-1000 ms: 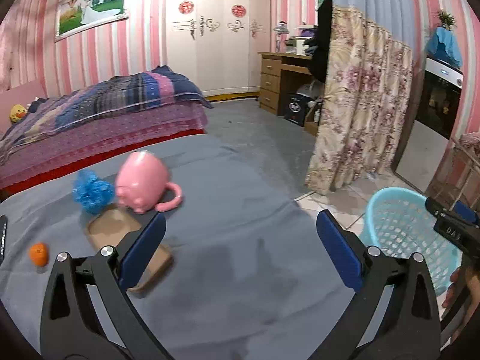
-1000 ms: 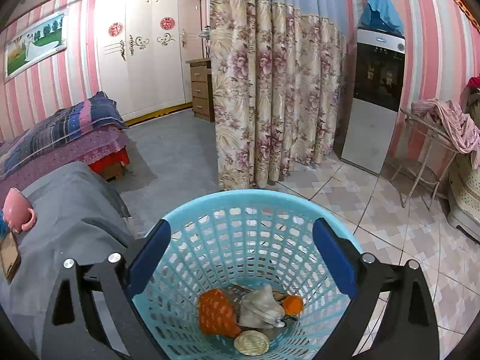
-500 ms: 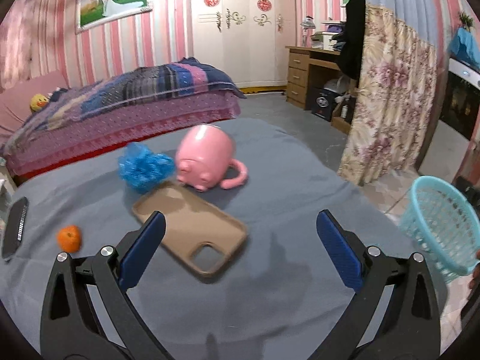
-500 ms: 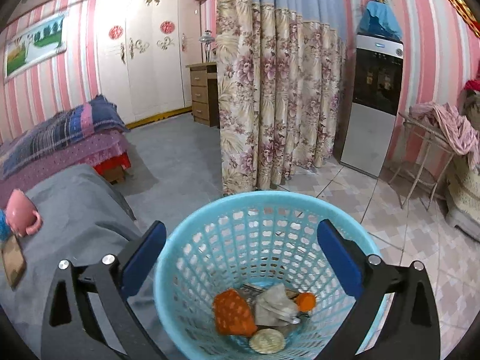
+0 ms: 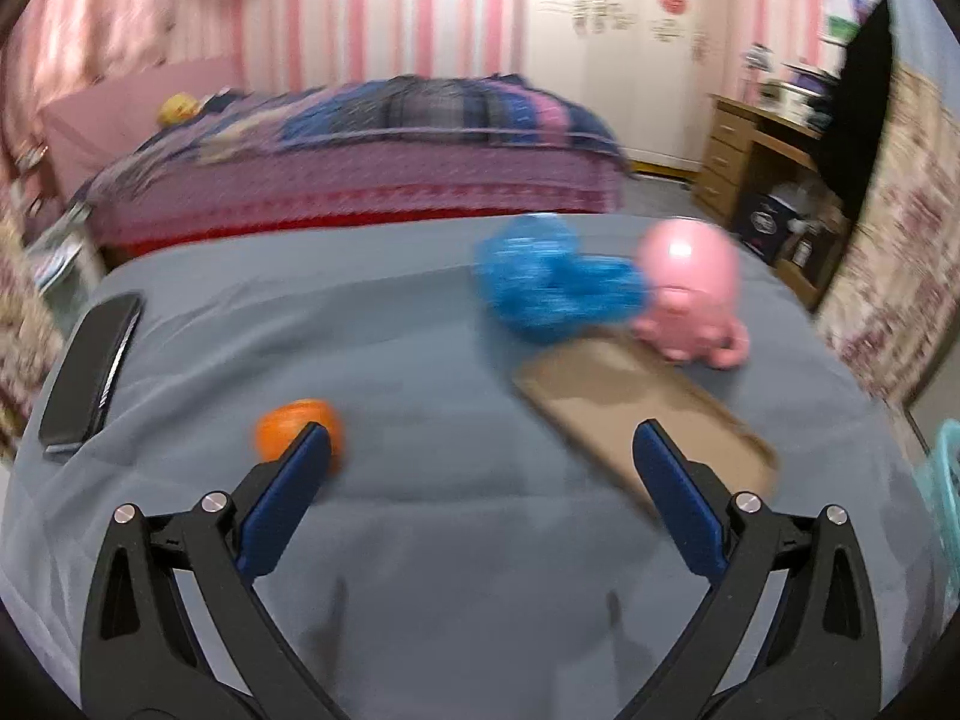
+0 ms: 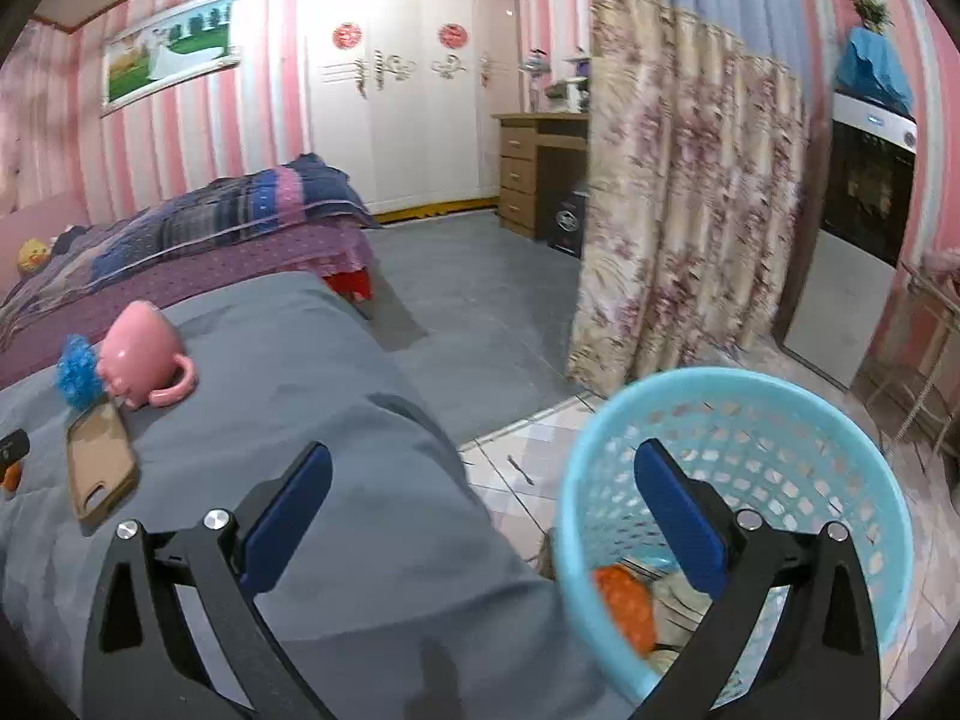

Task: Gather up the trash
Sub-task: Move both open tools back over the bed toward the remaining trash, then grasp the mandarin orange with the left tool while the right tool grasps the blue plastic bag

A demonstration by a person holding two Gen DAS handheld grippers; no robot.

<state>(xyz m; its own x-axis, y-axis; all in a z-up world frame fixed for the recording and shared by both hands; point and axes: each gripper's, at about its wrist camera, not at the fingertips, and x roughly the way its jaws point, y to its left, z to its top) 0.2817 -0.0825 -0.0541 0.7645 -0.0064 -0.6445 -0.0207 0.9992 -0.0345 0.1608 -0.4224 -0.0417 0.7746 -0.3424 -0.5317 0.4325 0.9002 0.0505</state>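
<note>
A small orange lies on the grey cloth-covered table, just beyond the left fingertip of my left gripper, which is open and empty. A blue crumpled wad lies farther back by a pink pig mug. My right gripper is open and empty, over the table's right edge beside the light blue basket. The basket stands on the floor and holds an orange wrapper and other scraps. The wad and mug also show in the right wrist view.
A tan phone case lies in front of the mug, also seen in the right wrist view. A black remote lies at the table's left edge. A bed stands behind the table. A floral curtain hangs behind the basket.
My left gripper has swung left across the table; the orange is now near its left fingertip. My right gripper has turned left, so the basket has shifted to the right of its view.
</note>
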